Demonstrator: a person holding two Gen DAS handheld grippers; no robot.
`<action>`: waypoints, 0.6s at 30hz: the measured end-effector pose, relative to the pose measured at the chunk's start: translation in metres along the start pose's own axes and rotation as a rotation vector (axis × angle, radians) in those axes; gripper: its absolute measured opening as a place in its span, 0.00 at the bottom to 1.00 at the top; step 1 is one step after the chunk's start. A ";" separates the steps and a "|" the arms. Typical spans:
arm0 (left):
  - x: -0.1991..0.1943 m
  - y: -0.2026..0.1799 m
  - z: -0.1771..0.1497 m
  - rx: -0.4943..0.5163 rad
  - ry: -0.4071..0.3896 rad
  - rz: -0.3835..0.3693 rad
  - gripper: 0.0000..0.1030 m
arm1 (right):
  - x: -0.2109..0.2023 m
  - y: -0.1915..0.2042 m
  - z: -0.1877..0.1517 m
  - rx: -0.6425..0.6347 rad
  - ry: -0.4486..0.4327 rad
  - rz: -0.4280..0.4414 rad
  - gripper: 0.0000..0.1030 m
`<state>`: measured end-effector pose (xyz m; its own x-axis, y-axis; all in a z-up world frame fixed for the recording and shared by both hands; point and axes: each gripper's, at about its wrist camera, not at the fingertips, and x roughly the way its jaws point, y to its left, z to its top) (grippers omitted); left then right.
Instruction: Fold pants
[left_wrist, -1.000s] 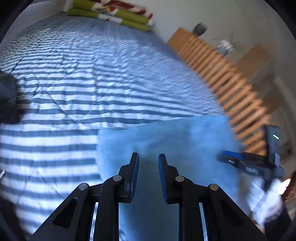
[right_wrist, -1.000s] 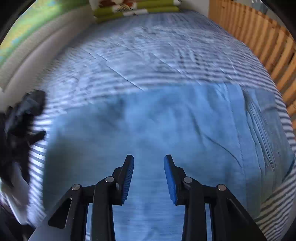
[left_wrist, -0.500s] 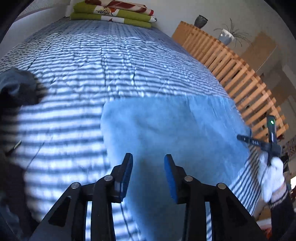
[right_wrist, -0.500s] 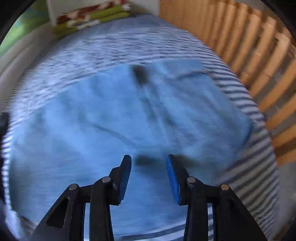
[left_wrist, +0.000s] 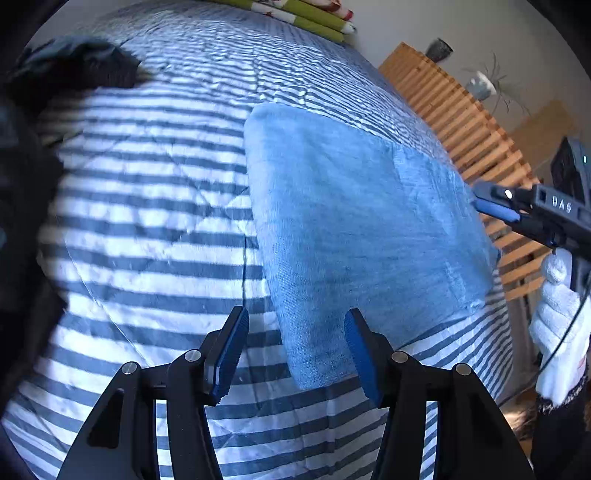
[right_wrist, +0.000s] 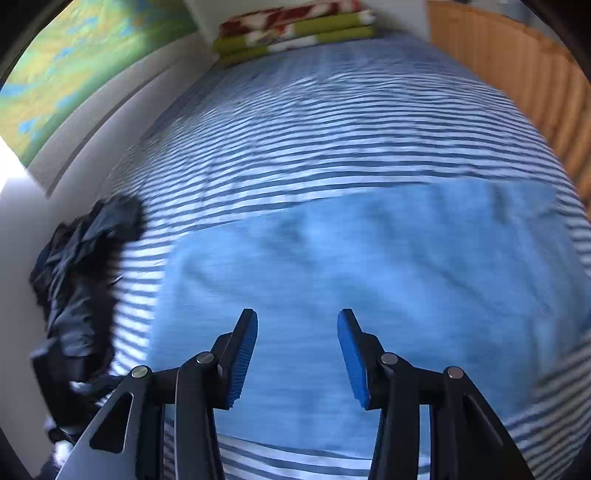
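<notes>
Spreading wider than half a second ago, both tongs, left gripper (left_wrist: 295, 354) and right gripper (right_wrist: 297, 354), hover empty, apart, over the flat pants (left_wrist: 354, 229), suggesting another fold comes next.

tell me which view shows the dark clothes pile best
The right wrist view: the dark clothes pile shows nearly whole at the left edge of the striped bedspread, apart from the folded blue pants. The left wrist view catches only a blurred, cropped part of it at upper left.

Lt-blue pants (left_wrist: 354, 229) on blue/white striped bedspread (left_wrist: 147, 206); dk garment (right_wrist: 77, 295); green/red pillows (right_wrist: 295, 26).
</notes>
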<state>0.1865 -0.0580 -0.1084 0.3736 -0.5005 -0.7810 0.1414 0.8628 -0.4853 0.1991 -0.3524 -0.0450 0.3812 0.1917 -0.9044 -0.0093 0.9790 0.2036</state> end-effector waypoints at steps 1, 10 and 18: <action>0.003 0.002 -0.002 -0.021 -0.015 -0.014 0.52 | 0.009 0.022 0.004 -0.029 0.028 0.006 0.41; -0.009 -0.017 -0.014 -0.010 -0.167 -0.147 0.19 | 0.114 0.172 0.005 -0.300 0.378 -0.049 0.41; -0.009 -0.017 -0.015 -0.036 -0.192 -0.207 0.19 | 0.122 0.192 -0.010 -0.384 0.461 -0.128 0.41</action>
<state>0.1665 -0.0690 -0.0991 0.5078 -0.6402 -0.5765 0.2017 0.7389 -0.6429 0.2341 -0.1400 -0.1200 -0.0367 -0.0032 -0.9993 -0.3546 0.9350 0.0101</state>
